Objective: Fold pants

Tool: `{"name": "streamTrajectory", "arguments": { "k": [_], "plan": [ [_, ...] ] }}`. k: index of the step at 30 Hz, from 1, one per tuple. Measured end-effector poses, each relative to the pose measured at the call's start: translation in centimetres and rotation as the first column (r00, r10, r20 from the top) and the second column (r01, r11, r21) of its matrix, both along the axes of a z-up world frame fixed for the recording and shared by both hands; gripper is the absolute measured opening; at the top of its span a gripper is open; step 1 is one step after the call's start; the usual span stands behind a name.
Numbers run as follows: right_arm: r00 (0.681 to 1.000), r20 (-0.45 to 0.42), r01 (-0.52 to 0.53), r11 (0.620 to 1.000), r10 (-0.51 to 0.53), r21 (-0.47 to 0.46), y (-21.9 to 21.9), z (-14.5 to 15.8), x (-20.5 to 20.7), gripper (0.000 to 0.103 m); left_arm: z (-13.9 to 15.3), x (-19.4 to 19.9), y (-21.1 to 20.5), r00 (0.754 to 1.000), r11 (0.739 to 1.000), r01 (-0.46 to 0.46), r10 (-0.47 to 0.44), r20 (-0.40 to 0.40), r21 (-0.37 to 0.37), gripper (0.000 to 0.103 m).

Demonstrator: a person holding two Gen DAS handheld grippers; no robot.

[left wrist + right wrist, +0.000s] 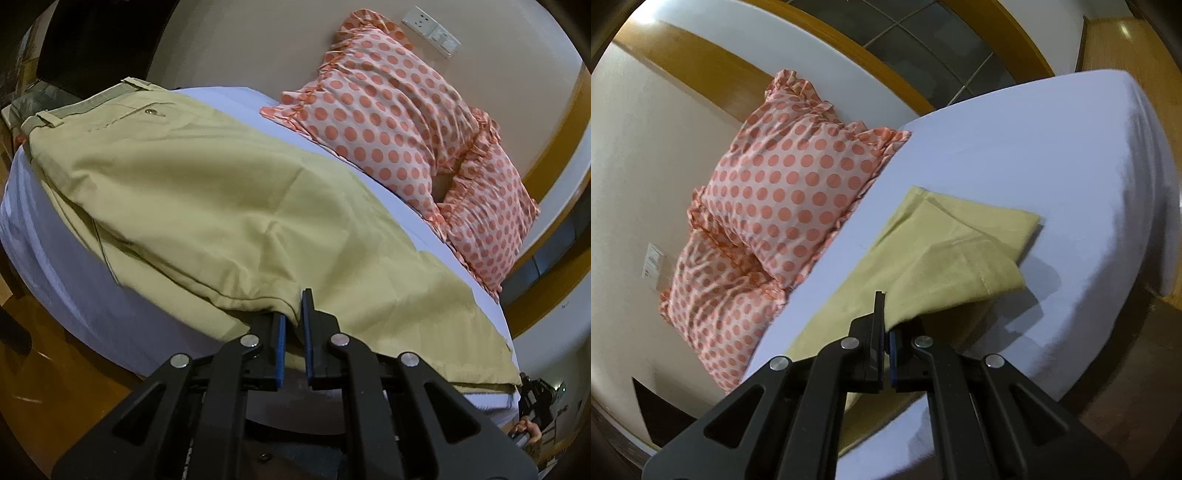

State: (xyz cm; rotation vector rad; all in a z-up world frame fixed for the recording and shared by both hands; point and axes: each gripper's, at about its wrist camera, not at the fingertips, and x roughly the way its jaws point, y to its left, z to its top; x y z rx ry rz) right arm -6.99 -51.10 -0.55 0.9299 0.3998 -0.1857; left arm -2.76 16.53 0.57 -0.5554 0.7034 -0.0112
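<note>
Khaki pants [192, 192] lie across a bed with a pale sheet [55, 280], waistband and button pocket at the far left. My left gripper [293, 314] is shut on the near edge of the pants around mid-leg. In the right wrist view the leg ends [964, 240] lie on the sheet, and my right gripper [886, 325] is shut on the near edge of the upper leg, lifting it slightly. The right gripper also shows at the left wrist view's lower right [535, 402].
Two orange polka-dot pillows [399, 122] [783, 192] lean against the wall behind the pants. A wooden frame [713, 70] and dark glass run behind the bed. Wooden floor [55, 369] lies below the bed's edge. A wall socket [432, 29] sits above the pillows.
</note>
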Motion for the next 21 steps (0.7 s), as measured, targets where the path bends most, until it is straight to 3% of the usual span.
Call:
{"name": "streamTrajectory", "arguments": {
  "k": [3, 5, 6, 7, 8, 10, 14, 17, 18, 20, 21],
  "plan": [
    [0.999, -0.044, 0.018, 1.0, -0.019, -0.025, -0.3, 0.1, -0.3, 0.004, -0.5, -0.5, -0.2, 1.0, 1.0, 0.01, -0.01, 0.001, -0.001, 0.007],
    [0.995, -0.068, 0.066, 0.997, -0.068, -0.038, -0.7, 0.2, -1.0, 0.02, -0.5, -1.1, -0.5, 0.999, 1.0, 0.019, -0.02, 0.026, 0.017, 0.008],
    [0.991, -0.075, 0.112, 0.992, -0.115, -0.051, -1.0, 0.3, -1.7, 0.044, -0.4, -1.5, -0.6, 0.999, 0.999, 0.026, -0.027, 0.036, 0.024, 0.013],
    [0.985, -0.069, 0.153, 0.986, -0.157, -0.06, -1.4, 0.3, -2.3, 0.062, -0.3, -2.0, -0.7, 0.998, 0.999, 0.038, -0.039, 0.058, 0.021, 0.025],
    [0.981, -0.064, 0.181, 0.981, -0.185, -0.066, -1.6, 0.3, -2.7, 0.063, -0.3, -2.4, -0.8, 0.996, 0.999, 0.041, -0.042, 0.073, 0.02, 0.03],
    [0.975, -0.078, 0.203, 0.976, -0.209, -0.073, -2.2, -0.2, -2.9, 0.063, -0.1, -3.2, -0.9, 0.995, 0.999, 0.021, -0.024, 0.095, 0.038, 0.049],
    [0.983, -0.065, 0.167, 0.981, -0.173, -0.097, -1.8, -0.7, -2.1, 0.062, 0.1, -4.2, -0.1, 0.991, 0.999, -0.023, 0.019, 0.133, 0.024, 0.053],
    [0.997, -0.027, 0.068, 0.993, -0.07, -0.092, -0.8, -1.3, -0.5, 0.045, 0.2, -4.6, 0.7, 0.987, 0.998, -0.063, 0.06, 0.147, 0.012, 0.058],
    [0.998, -0.024, 0.049, 0.993, -0.052, -0.112, -0.4, -1.4, 0.0, 0.029, 0.2, -4.7, 0.9, 0.987, 0.997, -0.071, 0.068, 0.146, 0.013, 0.058],
    [0.997, -0.026, 0.064, 0.988, -0.069, -0.142, -0.1, -1.5, 0.1, 0.022, 0.4, -4.7, 1.1, 0.986, 0.997, -0.081, 0.078, 0.148, 0.015, 0.059],
    [0.997, -0.01, 0.069, 0.987, -0.071, -0.146, -0.1, -1.6, -0.2, 0.01, 0.4, -4.8, 1.3, 0.984, 0.996, -0.092, 0.088, 0.153, 0.018, 0.06]
  ]
}}
